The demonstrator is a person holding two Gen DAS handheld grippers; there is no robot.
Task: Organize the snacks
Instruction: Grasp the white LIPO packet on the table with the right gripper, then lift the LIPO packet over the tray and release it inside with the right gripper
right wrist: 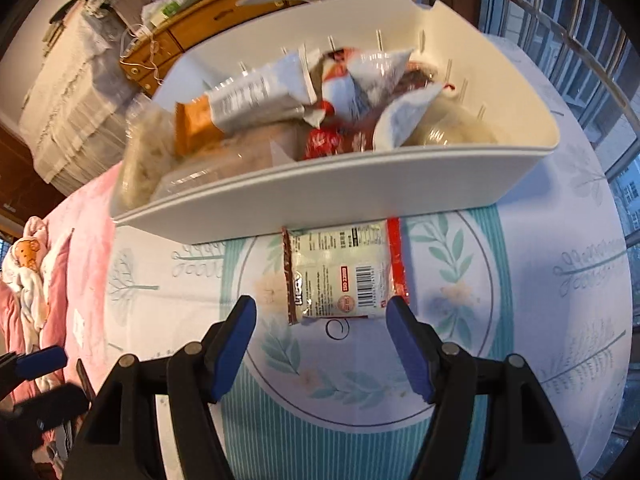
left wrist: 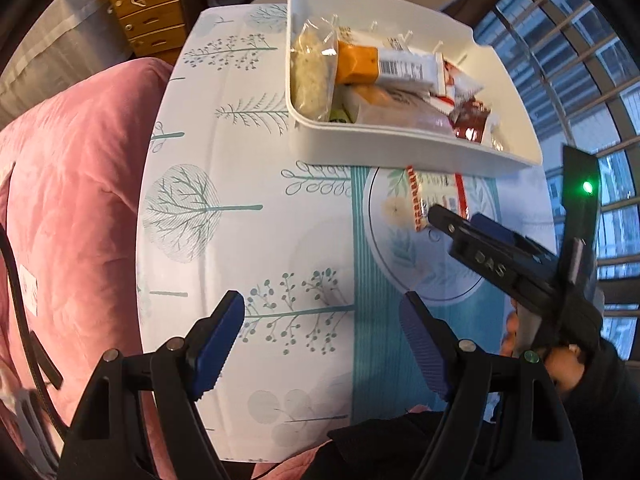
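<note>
White bin (right wrist: 320,196) at 12 o'clock is nearly full, one packet (right wrist: 344,272) left on the cloth (right wrist: 540,280) just ahead of your right gripper (right wrist: 320,344), both grippers wide open, holding nothing.

This is a home, most likely a bedroom or living room. A round worktop (left wrist: 240,160) wears a printed cloth with trees and leaves, the kind used on a family table. Beside it lies a pink quilt (left wrist: 80,200), and in the right wrist view more soft bedding with a cartoon print (right wrist: 28,264) is heaped at the left. A wooden chest of drawers (left wrist: 148,12) stands behind, with cords draped over it and clutter on its top. A folded pale blanket (right wrist: 68,112) sits near it. Large barred windows (left wrist: 580,60) look out on neighbouring buildings. A white bin (right wrist: 320,196) of packaged snacks stands on the worktop.
</note>
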